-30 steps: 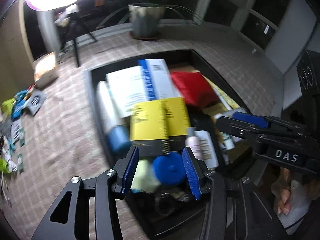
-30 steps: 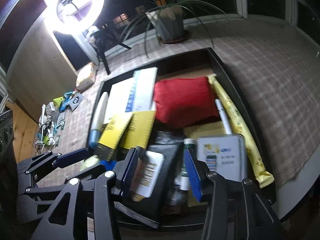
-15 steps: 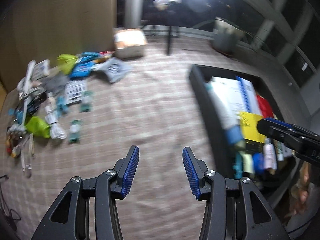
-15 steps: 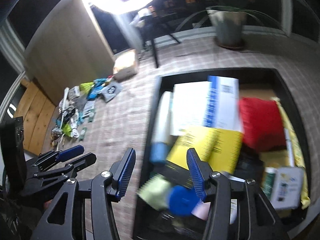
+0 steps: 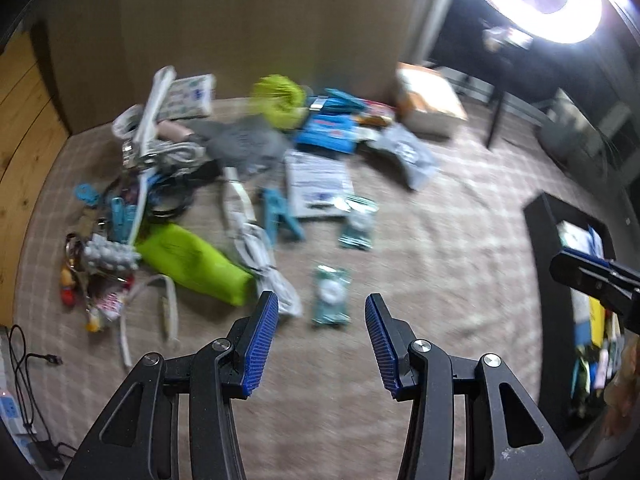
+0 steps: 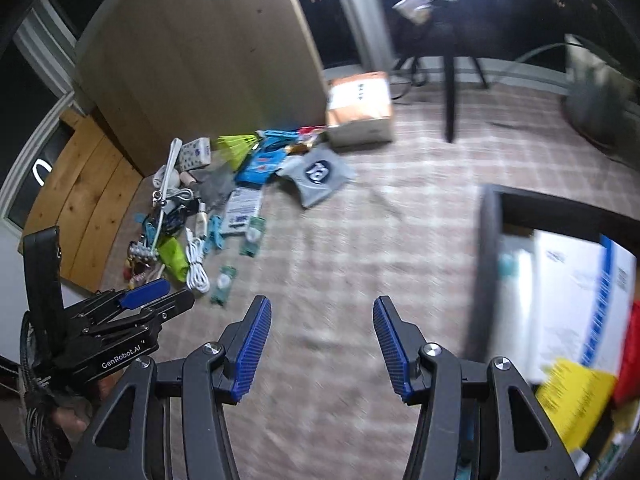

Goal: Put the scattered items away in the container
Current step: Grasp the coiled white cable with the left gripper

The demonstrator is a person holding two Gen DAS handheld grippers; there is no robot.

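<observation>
My left gripper (image 5: 320, 344) is open and empty above the checked cloth, facing a scatter of items. Closest is a small green packet (image 5: 331, 295) just ahead of its fingertips; a lime green pouch (image 5: 192, 260), a coiled white cable (image 5: 264, 264), a blue clip (image 5: 278, 216) and a white printed packet (image 5: 318, 186) lie beyond. My right gripper (image 6: 320, 344) is open and empty, between the scatter and the black container (image 6: 486, 248), which holds white boxes, a yellow card and a red item. The container also shows in the left wrist view (image 5: 540, 240).
A cardboard box (image 6: 358, 108) and a grey pouch (image 6: 316, 176) lie at the back of the cloth. A wooden panel (image 6: 200, 60) stands behind the scatter. A black stand leg (image 6: 450, 92) and a ring light are at the back. A power strip (image 5: 16, 416) lies far left.
Both grippers have swung left, away from the container and toward the scattered pile. The left one has come closer to the green packet. Both stay open and empty.
</observation>
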